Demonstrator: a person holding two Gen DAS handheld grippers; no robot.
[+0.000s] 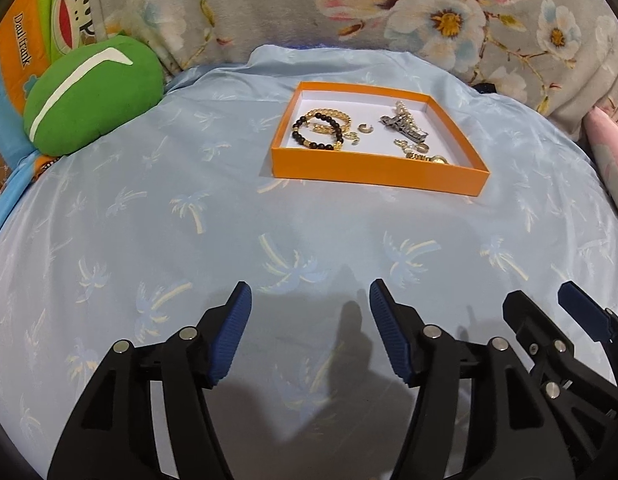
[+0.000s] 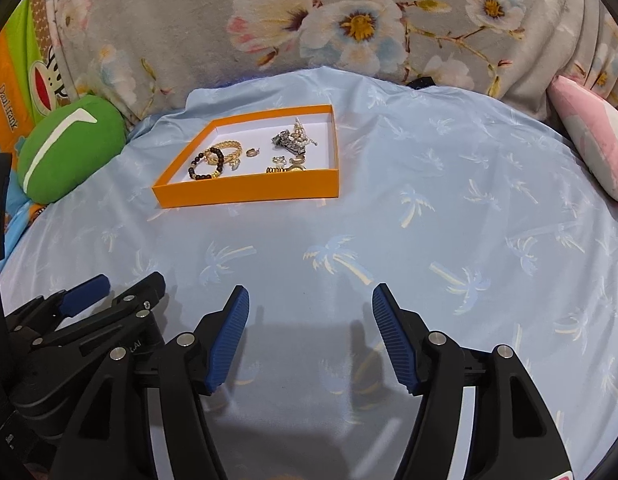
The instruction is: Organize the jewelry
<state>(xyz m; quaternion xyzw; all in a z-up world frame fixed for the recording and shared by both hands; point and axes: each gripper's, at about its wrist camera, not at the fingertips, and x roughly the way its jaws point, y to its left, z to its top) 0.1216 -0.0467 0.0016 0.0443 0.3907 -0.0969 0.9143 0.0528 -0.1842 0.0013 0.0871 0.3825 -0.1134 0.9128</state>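
Observation:
An orange tray (image 1: 373,174) with a white floor sits on the light blue palm-print sheet, ahead of both grippers; it also shows in the right wrist view (image 2: 245,192). In it lie a black bead bracelet (image 1: 309,136), a gold chain bracelet (image 1: 333,118), small gold earrings (image 1: 363,129), a silver hair clip with pearls (image 1: 407,126) and a gold watch (image 1: 435,158). The same pieces show in the right wrist view: bead bracelet (image 2: 201,166), hair clip (image 2: 293,140). My left gripper (image 1: 311,300) is open and empty, well short of the tray. My right gripper (image 2: 311,300) is open and empty beside it.
A green cushion (image 1: 93,92) lies at the left, against an orange and green printed pillow (image 1: 17,52). A grey floral blanket (image 1: 349,4) rises behind the tray. A pink pillow (image 2: 593,140) lies at the right. The blue sheet (image 2: 429,220) spreads between grippers and tray.

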